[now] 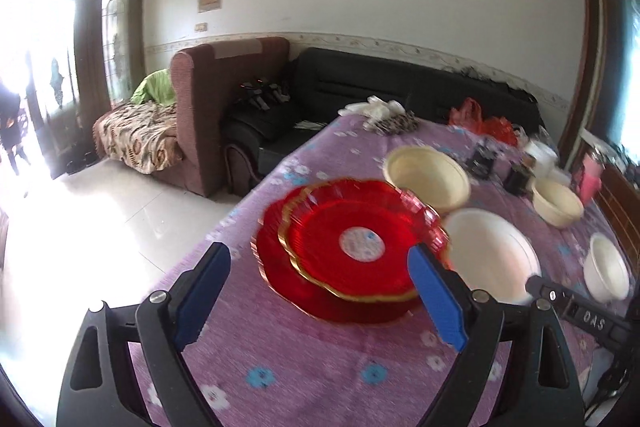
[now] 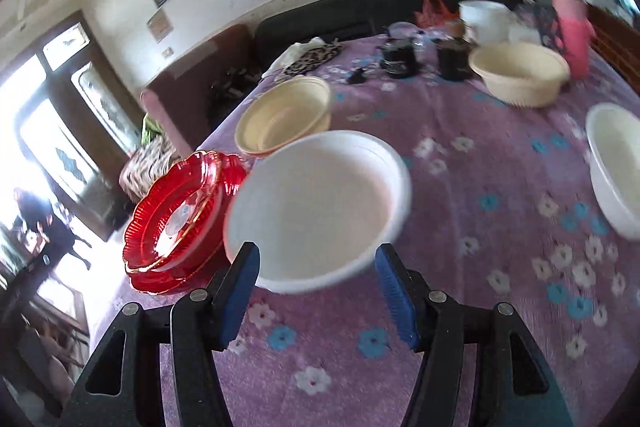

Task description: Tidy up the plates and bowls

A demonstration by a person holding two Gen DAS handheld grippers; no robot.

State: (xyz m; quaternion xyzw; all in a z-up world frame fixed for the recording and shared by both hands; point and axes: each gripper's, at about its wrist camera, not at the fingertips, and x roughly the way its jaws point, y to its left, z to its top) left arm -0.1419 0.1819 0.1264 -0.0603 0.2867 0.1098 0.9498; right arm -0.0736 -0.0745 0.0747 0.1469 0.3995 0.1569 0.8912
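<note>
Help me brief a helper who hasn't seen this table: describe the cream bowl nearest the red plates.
On the purple flowered tablecloth, find the stacked red plates at its near edge. Just behind them sits a cream bowl. Unlike the bigger white bowl beside it, it is yellowish and ribbed inside.

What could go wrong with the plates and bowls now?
1. The red plates sit stacked off-centre near the table edge; a nudge might slide them off.
2. The white bowl touches or nearly touches the plates, so the open right gripper could bump them while grabbing it.
</note>
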